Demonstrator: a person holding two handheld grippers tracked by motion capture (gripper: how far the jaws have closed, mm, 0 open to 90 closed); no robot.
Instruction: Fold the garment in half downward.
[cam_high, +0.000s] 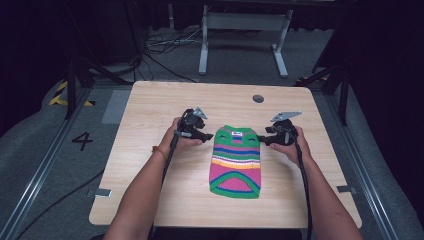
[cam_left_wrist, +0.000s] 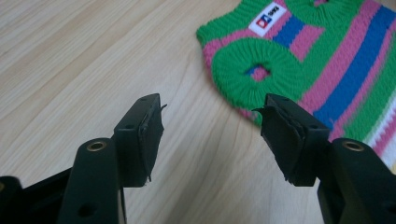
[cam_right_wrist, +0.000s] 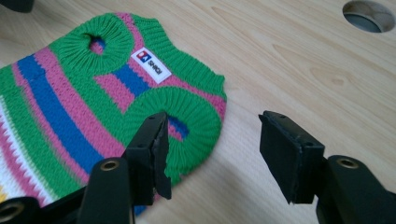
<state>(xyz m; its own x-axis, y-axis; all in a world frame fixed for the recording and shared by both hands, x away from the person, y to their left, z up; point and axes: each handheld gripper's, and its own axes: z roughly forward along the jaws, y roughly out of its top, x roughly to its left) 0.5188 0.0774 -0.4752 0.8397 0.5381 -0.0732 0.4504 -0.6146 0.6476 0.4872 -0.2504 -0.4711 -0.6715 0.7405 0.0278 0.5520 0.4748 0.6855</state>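
Observation:
A small knitted sweater (cam_high: 235, 161) with green, pink, blue and white stripes lies flat on the wooden table (cam_high: 150, 115), its white label toward the far end. My left gripper (cam_high: 206, 135) sits just left of its upper corner, open, nothing between the jaws. In the left gripper view the green armhole (cam_left_wrist: 259, 70) lies just ahead of the open gripper (cam_left_wrist: 210, 122). My right gripper (cam_high: 264, 141) rests at the sweater's upper right corner, also open. In the right gripper view one open jaw of the gripper (cam_right_wrist: 212, 135) hangs over the ribbed armhole (cam_right_wrist: 187, 116) and the other over bare wood.
A round cable hole (cam_high: 258, 98) is in the table's far side, also visible in the right gripper view (cam_right_wrist: 369, 14). A white frame leg (cam_high: 204, 45) and cables lie on the floor beyond the table. Black stands flank both sides.

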